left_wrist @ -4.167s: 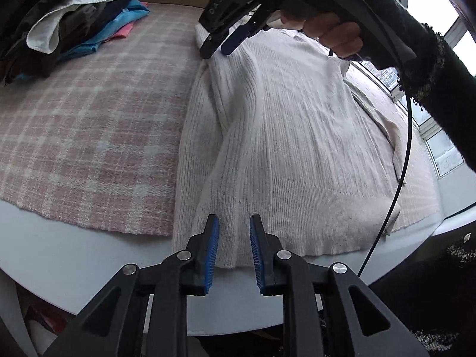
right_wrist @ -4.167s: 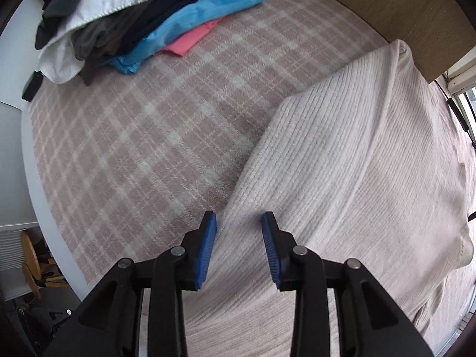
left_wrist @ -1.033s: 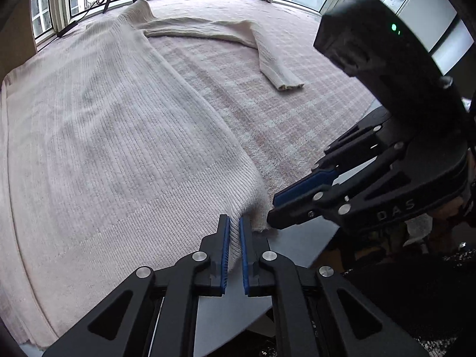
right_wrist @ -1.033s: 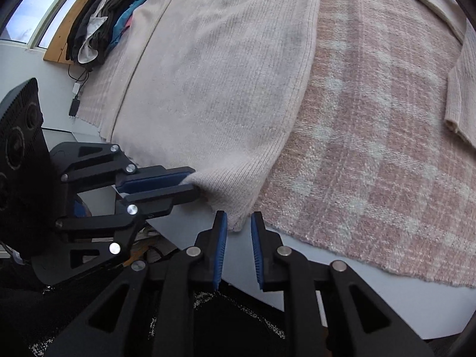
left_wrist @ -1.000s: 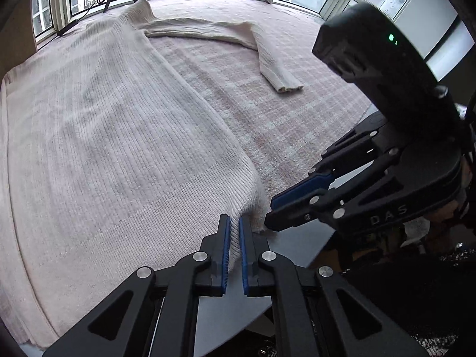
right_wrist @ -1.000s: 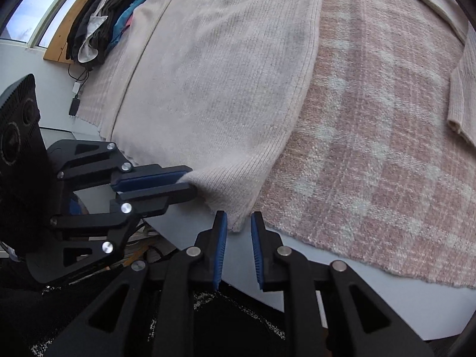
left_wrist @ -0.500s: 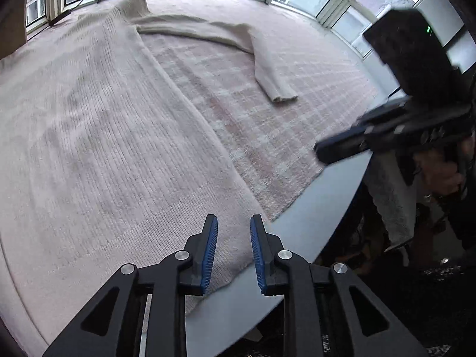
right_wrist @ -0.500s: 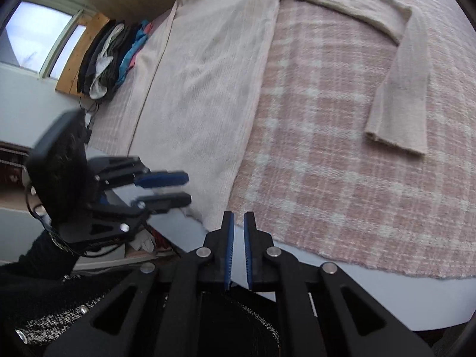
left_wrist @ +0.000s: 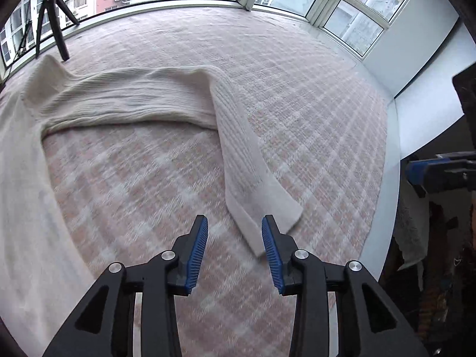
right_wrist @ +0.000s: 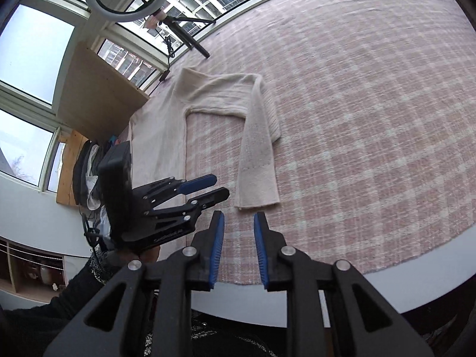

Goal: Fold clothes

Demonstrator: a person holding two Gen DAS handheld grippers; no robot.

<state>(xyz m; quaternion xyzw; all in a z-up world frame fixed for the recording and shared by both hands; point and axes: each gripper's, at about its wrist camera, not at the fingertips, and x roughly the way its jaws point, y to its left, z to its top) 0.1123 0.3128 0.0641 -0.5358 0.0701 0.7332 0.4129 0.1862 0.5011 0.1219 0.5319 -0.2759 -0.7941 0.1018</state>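
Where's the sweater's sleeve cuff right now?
The cuff lies flat on the plaid cloth, just ahead of the opening left gripper in the left wrist view; the right wrist view shows it near the table's front edge.

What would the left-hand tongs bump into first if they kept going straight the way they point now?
Probably the cuff end of the cream ribbed knit sweater's sleeve, lying on the pink plaid cloth. The left tongs are opening with nothing between them, aimed down at it; depth is uncertain.

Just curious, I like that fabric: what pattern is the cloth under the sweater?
A pink and white plaid tablecloth, shown best in the right wrist view.
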